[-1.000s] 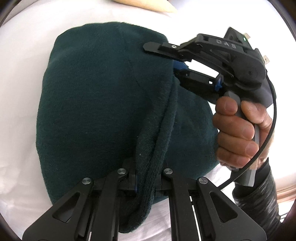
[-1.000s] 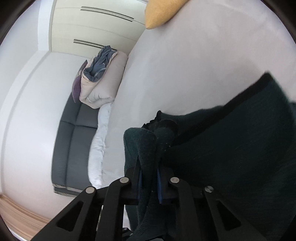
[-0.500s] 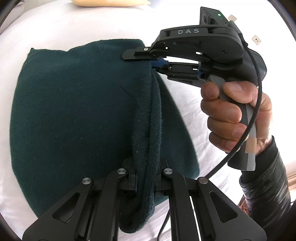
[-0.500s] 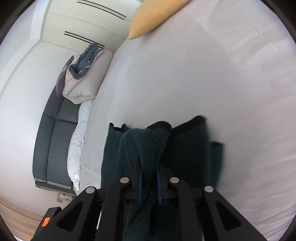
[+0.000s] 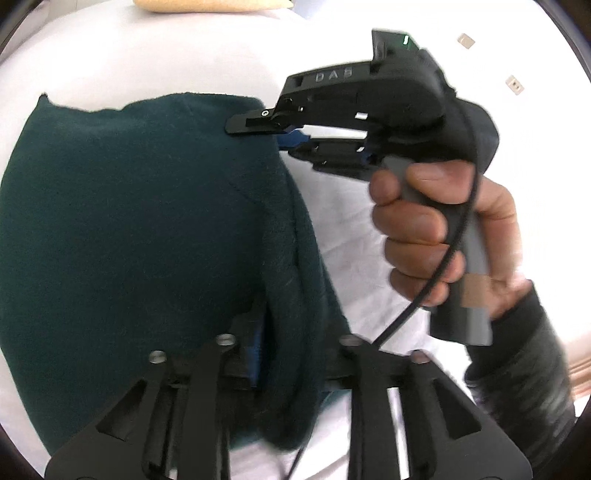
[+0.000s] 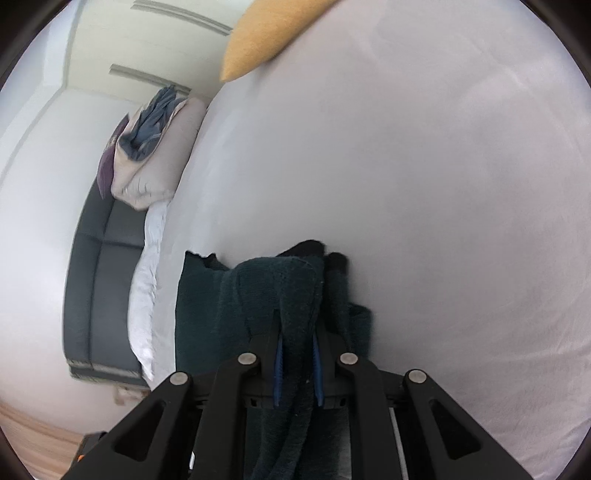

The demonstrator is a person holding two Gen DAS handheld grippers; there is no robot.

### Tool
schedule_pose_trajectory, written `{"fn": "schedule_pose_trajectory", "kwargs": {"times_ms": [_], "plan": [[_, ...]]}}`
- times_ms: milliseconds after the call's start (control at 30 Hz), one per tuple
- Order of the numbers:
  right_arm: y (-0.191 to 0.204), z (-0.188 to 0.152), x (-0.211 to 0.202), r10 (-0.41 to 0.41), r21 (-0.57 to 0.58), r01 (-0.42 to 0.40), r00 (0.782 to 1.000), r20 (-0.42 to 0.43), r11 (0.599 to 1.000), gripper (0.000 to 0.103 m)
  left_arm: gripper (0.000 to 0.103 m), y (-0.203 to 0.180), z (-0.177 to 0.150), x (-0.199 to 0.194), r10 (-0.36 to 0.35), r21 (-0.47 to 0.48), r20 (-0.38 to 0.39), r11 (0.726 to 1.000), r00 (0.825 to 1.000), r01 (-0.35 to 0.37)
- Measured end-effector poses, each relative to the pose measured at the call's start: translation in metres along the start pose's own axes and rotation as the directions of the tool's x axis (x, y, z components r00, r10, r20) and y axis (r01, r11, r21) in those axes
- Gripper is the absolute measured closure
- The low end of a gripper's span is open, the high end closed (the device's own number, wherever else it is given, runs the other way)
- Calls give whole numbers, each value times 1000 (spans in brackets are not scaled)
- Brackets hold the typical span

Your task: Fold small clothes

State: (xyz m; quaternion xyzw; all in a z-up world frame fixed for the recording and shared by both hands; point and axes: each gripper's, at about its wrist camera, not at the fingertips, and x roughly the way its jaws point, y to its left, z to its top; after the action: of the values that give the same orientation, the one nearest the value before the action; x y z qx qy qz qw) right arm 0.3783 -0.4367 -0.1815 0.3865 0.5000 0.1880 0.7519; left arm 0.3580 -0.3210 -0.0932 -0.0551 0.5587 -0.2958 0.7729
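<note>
Left gripper (image 5: 291, 354) fingers just opening; right gripper (image 6: 297, 363) fingers clamped.

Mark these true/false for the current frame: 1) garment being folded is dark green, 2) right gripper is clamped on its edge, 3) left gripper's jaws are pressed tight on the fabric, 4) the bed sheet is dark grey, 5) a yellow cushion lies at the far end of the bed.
1) True: the dark green garment lies on the bed.
2) True: the right gripper is shut on a fold of it.
3) False: the left gripper has just been opening; the fold sits between its jaws, apparently no longer pinched.
4) False: the bed sheet is white.
5) True: the yellow cushion rests at the far edge.
</note>
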Motion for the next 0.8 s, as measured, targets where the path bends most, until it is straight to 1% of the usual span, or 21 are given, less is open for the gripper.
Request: {"fn": "schedule_pose_trajectory", "kwargs": {"times_ms": [33, 67, 100, 167, 200, 267, 300, 333, 367, 400, 467, 533, 600, 633, 667, 700, 733, 800], "plan": [[-3, -1, -2, 15, 12, -15, 1000, 4, 1000, 87, 68, 2, -4, -8, -29, 4, -6, 1000, 1000, 29], [-6, -5, -5, 36, 31, -36, 999, 7, 999, 82, 52, 4, -9, -18, -50, 11, -5, 999, 999, 50], [-8, -9, -9, 53, 46, -53, 999, 9, 998, 81, 39, 9, -17, -34, -61, 17, 16, 998, 998, 61], [-6, -22, -18, 68, 51, -69, 998, 16, 996, 72, 38, 21, -27, -61, -68, 29, 64, 997, 996, 67], [-6, -28, -24, 74, 51, -75, 997, 21, 996, 69, 38, 31, -33, -78, -83, 27, 94, 996, 992, 81], [-3, -48, -38, 97, 48, -99, 995, 35, 994, 58, 38, 51, -39, -100, -88, 18, 155, 996, 984, 86], [0, -60, -44, 96, 40, -98, 995, 39, 994, 56, 38, 61, -38, -109, -79, 16, 185, 997, 980, 77], [5, -73, -47, 84, 30, -85, 996, 31, 996, 53, 38, 74, -39, -113, -51, 5, 195, 999, 980, 51], [9, -84, -48, 69, 23, -69, 997, 19, 997, 53, 38, 86, -41, -115, -16, -17, 191, 1000, 981, 19], [12, -95, -49, 52, 18, -52, 999, 5, 998, 53, 38, 96, -43, -116, 4, -32, 192, 999, 981, 2], [20, -121, -53, 36, 2, -36, 999, -7, 999, 52, 38, 112, -49, -119, 15, -46, 194, 999, 981, -6], [26, -140, -55, 9, -20, -9, 1000, -3, 1000, 52, 38, 112, -54, -111, 18, -29, 185, 999, 983, -13], [25, -149, -51, -32, -29, 31, 999, -13, 999, 55, 38, 112, -56, -103, 32, -16, 173, 999, 984, -29], [23, -153, -49, -42, -22, 42, 999, -17, 999, 66, 38, 114, -56, -102, 32, -15, 168, 999, 985, -30], [20, -158, -46, -32, -5, 32, 999, -28, 999, 81, 38, 108, -55, -92, 33, -17, 163, 999, 986, -31], [16, -162, -43, -31, 12, 32, 999, -41, 999, 86, 38, 110, -57, -93, 31, -20, 160, 999, 987, -28], [14, -167, -42, -40, 23, 41, 998, -40, 999, 88, 38, 103, -63, -88, 28, -22, 158, 999, 987, -25], [7, -175, -45, -22, 54, 23, 999, -30, 998, 90, 38, 107, -66, -85, 22, -26, 141, 999, 990, -19]]}}
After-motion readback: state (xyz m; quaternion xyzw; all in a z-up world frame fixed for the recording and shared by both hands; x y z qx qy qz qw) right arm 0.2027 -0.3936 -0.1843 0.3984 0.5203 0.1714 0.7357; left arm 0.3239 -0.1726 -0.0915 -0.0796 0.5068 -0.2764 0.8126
